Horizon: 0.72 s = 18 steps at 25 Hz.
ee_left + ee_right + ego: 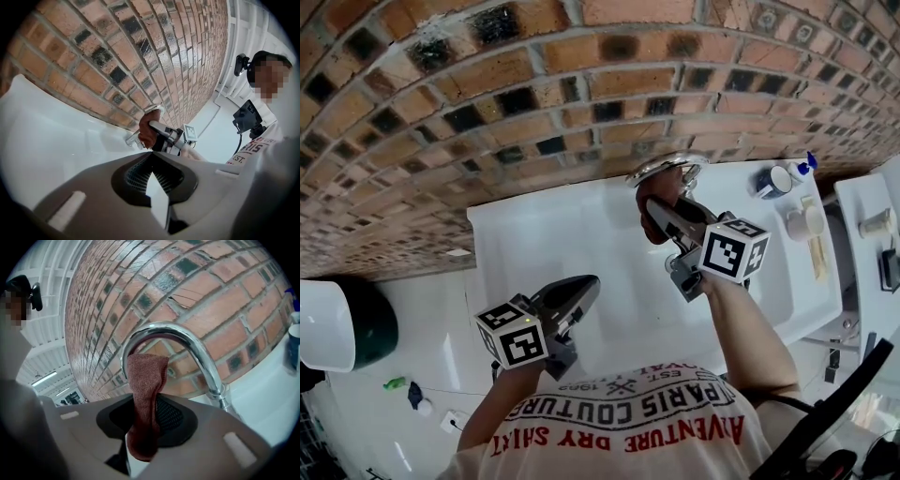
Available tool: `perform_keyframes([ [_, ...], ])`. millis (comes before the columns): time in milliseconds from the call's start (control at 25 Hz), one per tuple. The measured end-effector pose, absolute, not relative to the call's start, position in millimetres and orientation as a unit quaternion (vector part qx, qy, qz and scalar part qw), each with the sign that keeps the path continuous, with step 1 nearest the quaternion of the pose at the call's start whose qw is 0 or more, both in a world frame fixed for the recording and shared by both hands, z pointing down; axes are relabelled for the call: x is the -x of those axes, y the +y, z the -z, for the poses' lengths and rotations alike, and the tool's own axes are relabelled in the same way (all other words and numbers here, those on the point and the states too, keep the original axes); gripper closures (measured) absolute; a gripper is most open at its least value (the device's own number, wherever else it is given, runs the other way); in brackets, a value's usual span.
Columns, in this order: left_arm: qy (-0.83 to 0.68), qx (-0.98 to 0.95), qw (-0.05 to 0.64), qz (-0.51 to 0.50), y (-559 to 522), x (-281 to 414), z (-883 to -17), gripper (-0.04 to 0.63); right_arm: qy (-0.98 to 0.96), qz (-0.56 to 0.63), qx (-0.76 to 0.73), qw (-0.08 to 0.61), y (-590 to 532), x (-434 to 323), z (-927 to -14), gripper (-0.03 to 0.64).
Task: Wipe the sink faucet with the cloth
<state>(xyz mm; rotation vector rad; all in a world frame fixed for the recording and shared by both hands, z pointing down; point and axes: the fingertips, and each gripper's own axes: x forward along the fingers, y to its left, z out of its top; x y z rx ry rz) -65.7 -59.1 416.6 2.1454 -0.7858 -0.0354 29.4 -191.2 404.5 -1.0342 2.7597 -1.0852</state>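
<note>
Gripping, right side: the right gripper (657,212) has its jaws clamped on the cloth (146,380), a rust-brown strip pinched at its lower part, with the free end standing out past the jaw tips.
Left side: the left gripper (581,291) has its jaws together with nothing between them. It hangs low over the front of the sink (581,234), well apart from the faucet.
Location of faucet: the faucet (197,348) is a chrome gooseneck. Its base stands at the back of the sink against the brick wall (225,301).
Faucet direction: the spout rises from the base, arches forward over the basin and turns its outlet downward. In the right gripper view the base is lower right and the outlet end is upper left.
Faucet long axis: curved rather than straight, so a wipe would have to follow the arch instead of a line.
Cloth long axis: in line with the jaws, pointing away from the right gripper and up into the arch.
Governing relation: the faucet lies directly ahead of and above the right jaws. The cloth's top edge sits under the outlet end of the arch, touching it or just beside it; contact cannot be confirmed.
Nearer hand: the right, clearly.
Judgement on next move: the cloth probably needs to be pressed against the chrome and drawn along the curve towards the base, from outlet to stem.
Risk noted: the free end is limp and may fold away from the spout rather than rub it.
</note>
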Motion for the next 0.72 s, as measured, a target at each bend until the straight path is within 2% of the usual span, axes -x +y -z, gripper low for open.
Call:
perform_keyframes([
  [320, -0.31, -0.855, 0.415, 0.023, -62.2, 66.6, -419.7, 0.592, 0.88, 0.352, 0.317, -0.024, -189.2, -14.3, -410.0, 0.514],
  [720, -0.313, -0.854, 0.415, 0.021, -62.7, 68.8, -419.1, 0.592, 0.886, 0.337, 0.318, -0.015, -192.4, -16.1, -394.5, 0.514],
])
